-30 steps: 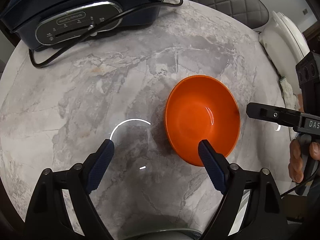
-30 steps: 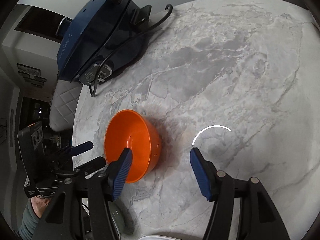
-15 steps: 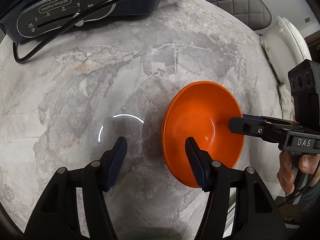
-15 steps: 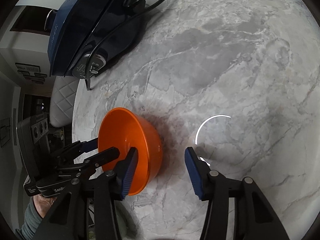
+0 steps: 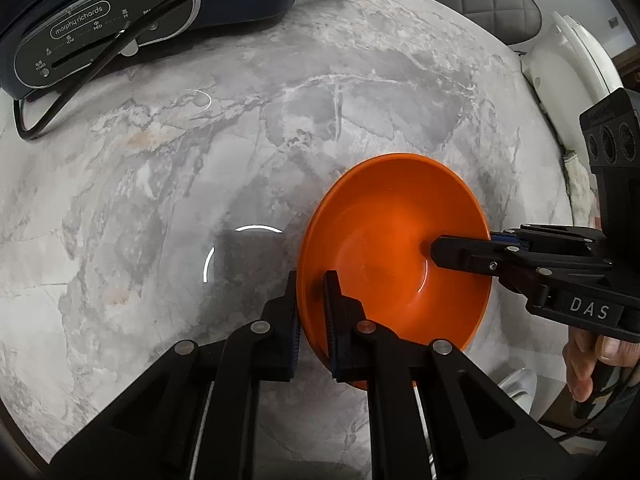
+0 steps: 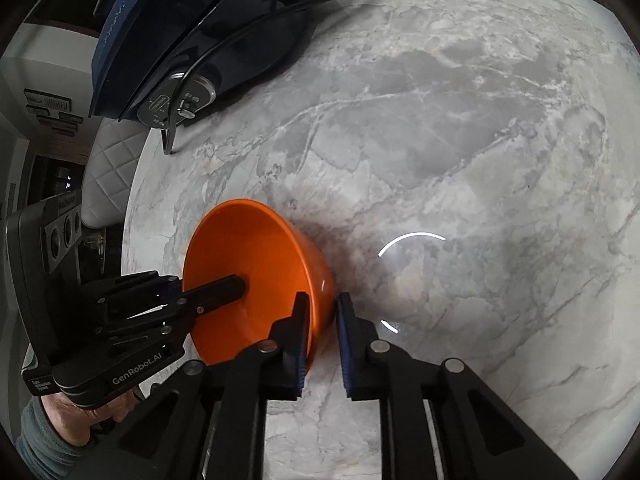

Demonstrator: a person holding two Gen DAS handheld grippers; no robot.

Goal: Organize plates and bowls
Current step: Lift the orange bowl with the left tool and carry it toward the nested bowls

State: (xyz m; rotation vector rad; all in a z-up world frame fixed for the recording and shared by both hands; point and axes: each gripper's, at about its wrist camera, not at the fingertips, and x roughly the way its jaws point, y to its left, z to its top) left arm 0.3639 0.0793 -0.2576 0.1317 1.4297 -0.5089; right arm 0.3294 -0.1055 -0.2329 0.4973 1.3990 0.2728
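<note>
Even, soft overhead light; ring-shaped glare arcs on the glossy marble table [image 5: 120,200]; a soft shadow beside the orange bowl [image 6: 256,264]; heavy fisheye bending and dark vignetted corners; focus sharp throughout.

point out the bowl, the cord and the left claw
bowl [image 5: 384,216]: left wrist view, inner wall.
cord [image 5: 96,60]: left wrist view, stretch over the control panel.
left claw [image 5: 312,292]: left wrist view, between its tips at the rim.
</note>
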